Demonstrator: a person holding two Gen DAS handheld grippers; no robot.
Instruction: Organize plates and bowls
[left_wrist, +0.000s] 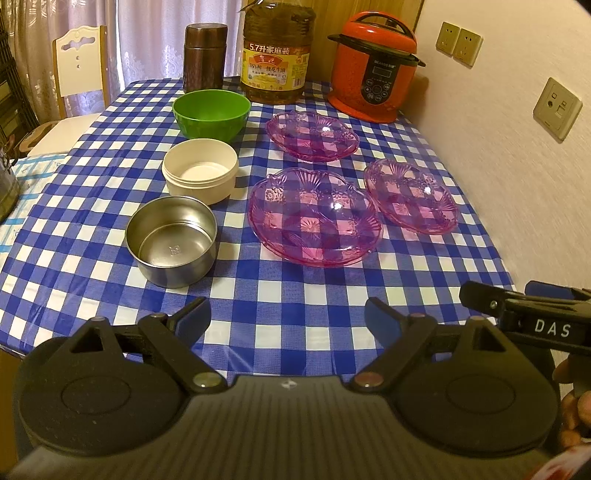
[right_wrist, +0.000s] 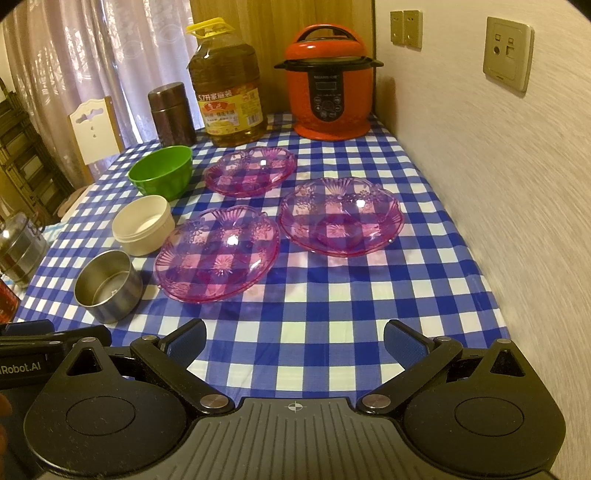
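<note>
Three pink see-through plates lie apart on the blue checked tablecloth: a near one (left_wrist: 314, 216) (right_wrist: 218, 253), a right one (left_wrist: 412, 195) (right_wrist: 340, 216) and a far one (left_wrist: 312, 136) (right_wrist: 251, 170). Left of them stand in a row a steel bowl (left_wrist: 171, 240) (right_wrist: 109, 284), a cream bowl (left_wrist: 200, 169) (right_wrist: 143, 223) and a green bowl (left_wrist: 211, 110) (right_wrist: 161, 173). My left gripper (left_wrist: 288, 319) is open above the near table edge, holding nothing. My right gripper (right_wrist: 294, 341) is open too, short of the plates. Each gripper shows at the other view's edge.
At the table's far end stand a red pressure cooker (left_wrist: 373, 70) (right_wrist: 328, 81), a large oil bottle (left_wrist: 275, 55) (right_wrist: 227, 96) and a brown canister (left_wrist: 204, 55) (right_wrist: 171, 112). A wall (right_wrist: 498, 184) runs along the right. A chair (left_wrist: 79, 66) and a steel container (right_wrist: 16, 251) are left.
</note>
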